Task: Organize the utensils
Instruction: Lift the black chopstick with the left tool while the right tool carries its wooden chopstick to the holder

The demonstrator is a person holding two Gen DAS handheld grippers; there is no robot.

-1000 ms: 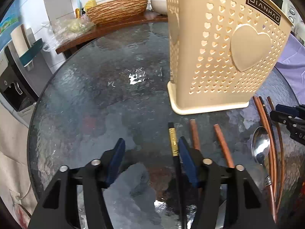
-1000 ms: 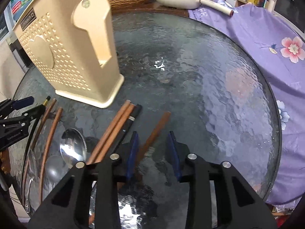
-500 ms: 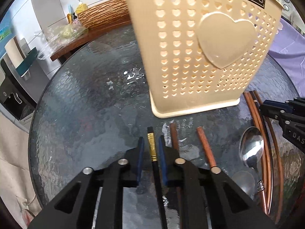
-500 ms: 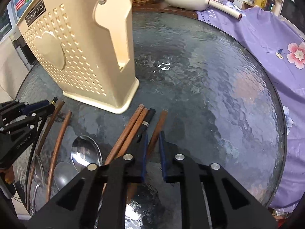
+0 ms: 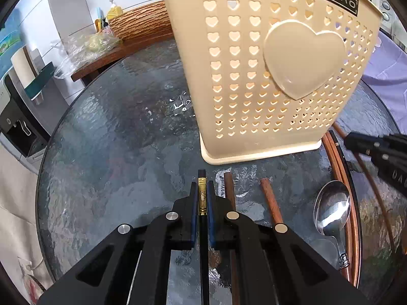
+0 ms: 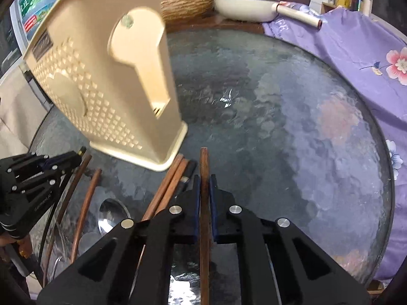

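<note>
The cream utensil holder (image 5: 267, 76) stands upright on the glass worktop (image 5: 114, 152), its heart-punched wall facing me; its top is out of view, so I cannot tell what, if anything, is inside. My left gripper (image 5: 202, 198) has its jaws pinched tight on a black chopstick (image 5: 202, 178) at its gold band, the tip poking out just short of the holder's base. My right gripper (image 6: 204, 190) is clamped on a brown wooden chopstick (image 6: 204, 162), which runs straight forward beside the holder's corner. Both grippers tilt steeply down toward the worktop. More brown chopsticks (image 5: 271, 198) lie loose between my two tools, and a steel spoon (image 5: 332, 208) lies bowl-up near the worktop's edge. At the lower left of the right view, part of a hand (image 6: 15, 246) seems to show behind the left tool, though it is dim there.
</note>
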